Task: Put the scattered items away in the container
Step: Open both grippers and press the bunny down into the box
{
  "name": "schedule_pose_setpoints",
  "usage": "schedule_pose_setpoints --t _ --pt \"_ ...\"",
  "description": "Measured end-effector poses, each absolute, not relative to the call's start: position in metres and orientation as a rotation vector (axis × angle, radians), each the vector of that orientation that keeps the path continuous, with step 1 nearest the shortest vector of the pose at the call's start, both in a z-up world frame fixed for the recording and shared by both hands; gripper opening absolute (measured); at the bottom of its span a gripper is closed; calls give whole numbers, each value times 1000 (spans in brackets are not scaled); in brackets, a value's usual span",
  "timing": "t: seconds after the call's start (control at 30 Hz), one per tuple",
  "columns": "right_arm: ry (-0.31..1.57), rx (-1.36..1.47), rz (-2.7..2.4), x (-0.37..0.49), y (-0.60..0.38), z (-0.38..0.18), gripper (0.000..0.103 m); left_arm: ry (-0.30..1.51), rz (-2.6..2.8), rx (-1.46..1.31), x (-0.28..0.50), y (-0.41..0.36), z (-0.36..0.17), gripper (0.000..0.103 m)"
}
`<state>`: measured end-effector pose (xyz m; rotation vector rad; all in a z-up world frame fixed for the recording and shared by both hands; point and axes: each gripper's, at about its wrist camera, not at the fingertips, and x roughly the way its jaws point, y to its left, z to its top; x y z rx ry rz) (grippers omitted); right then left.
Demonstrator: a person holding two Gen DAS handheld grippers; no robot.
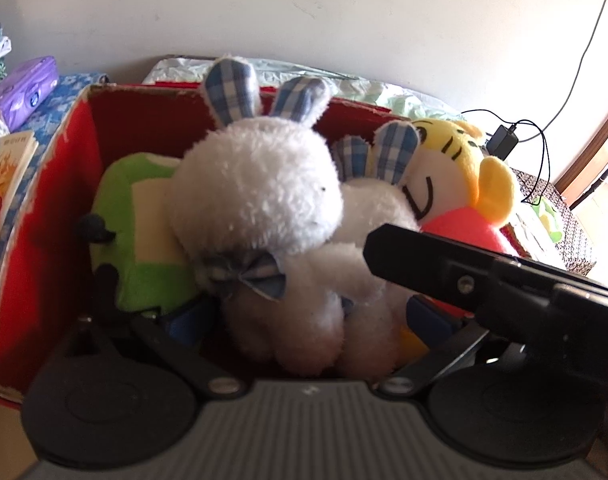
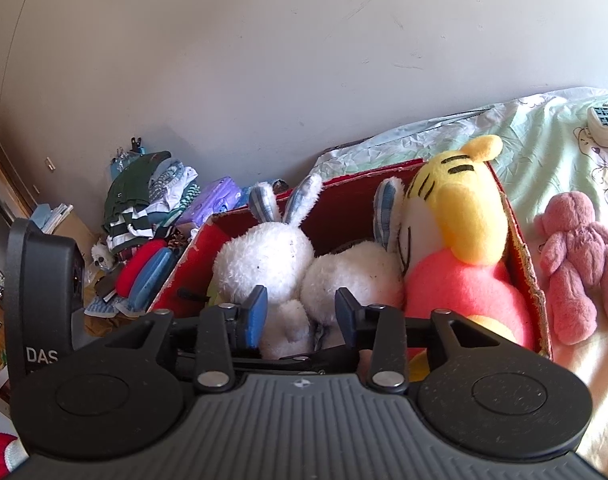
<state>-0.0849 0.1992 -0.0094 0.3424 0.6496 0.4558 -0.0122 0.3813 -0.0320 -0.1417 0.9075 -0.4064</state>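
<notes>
The red cardboard box [image 2: 522, 248] sits on a pale green printed bedsheet [image 2: 544, 136] below a white wall [image 2: 264, 60]; a pink plush toy [image 2: 580, 256] lies beside it. The right gripper [image 2: 300, 314] is spread around the white plush rabbit [image 2: 264, 260], pads not pressing; the left gripper [image 1: 304, 316] is spread around that rabbit's body.

Upper half of my right view is plain grey wall [image 2: 264, 60], a few scuff marks. Right side of it: pale green crinkled bed sheet [image 2: 544, 148] with cartoon bear print; white power strip [image 2: 606, 124] lies on it at the far right edge. Left-centre: pile of folded clothes [image 2: 144, 200], green and striped, against the wall.

In my left view, purple tissue pack [image 1: 28, 88] upper left, on blue floral cloth [image 1: 60, 108]. Book [image 1: 8, 184] with a red-orange cover at the left edge. Black charger [image 1: 503, 140] right of centre, its cable [image 1: 584, 48] running up the wall. Black-and-white patterned box [image 1: 572, 232] at the right.
</notes>
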Motion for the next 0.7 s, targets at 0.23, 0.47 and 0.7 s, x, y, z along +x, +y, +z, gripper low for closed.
schedule_pose_setpoints --t 0.23,0.47,0.7 --pt "645 341 458 -86 199 -5 43 913 -410 -144 -9 383 -33 102" --pt "584 381 380 -89 184 5 50 877 -359 -79 -21 380 -10 102" --pt "636 425 312 -81 168 -3 51 916 -334 -68 -21 386 -8 102"
